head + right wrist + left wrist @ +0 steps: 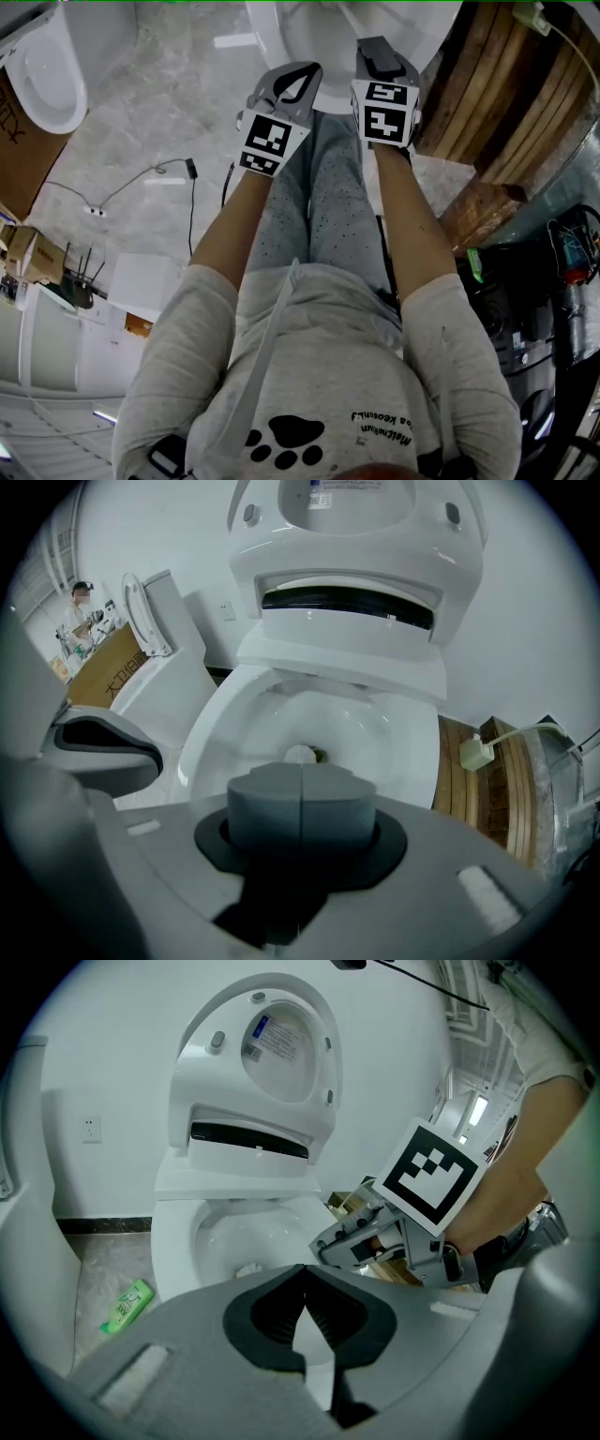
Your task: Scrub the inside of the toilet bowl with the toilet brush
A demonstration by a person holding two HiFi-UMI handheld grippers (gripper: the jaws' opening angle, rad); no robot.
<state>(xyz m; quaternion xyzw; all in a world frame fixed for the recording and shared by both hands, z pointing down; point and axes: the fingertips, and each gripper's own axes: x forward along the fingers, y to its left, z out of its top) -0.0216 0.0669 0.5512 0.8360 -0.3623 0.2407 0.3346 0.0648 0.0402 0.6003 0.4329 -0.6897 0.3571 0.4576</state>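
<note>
Two handheld grippers are held out over an open toilet bowl [234, 719], its lid [356, 508] raised against the wall. The left gripper [302, 70] is seen with its jaws brought together at the tips, and only the white porcelain shows through the slit below them. The right gripper [375, 47] is seen with its jaws pressed flat together on nothing.

No toilet brush can be made out with certainty in any view. A small white rounded object [300, 754] is seen at the bottom of the bowl beside a dark speck, but whether it is a brush head cannot be told. A green bottle [127, 1305] lies on the floor just beside the pedestal, and wooden boards [469, 780] are stacked on the other side.

The scrubbing is judged not yet begun, since nothing is held. A brush of this kind is expected to be light, with a stiff handle and springy bristles, and likely slick if wet. It would best be clamped high on the handle, well clear of the head. The glazed bowl is expected to be hard and slippery under the bristles.
</note>
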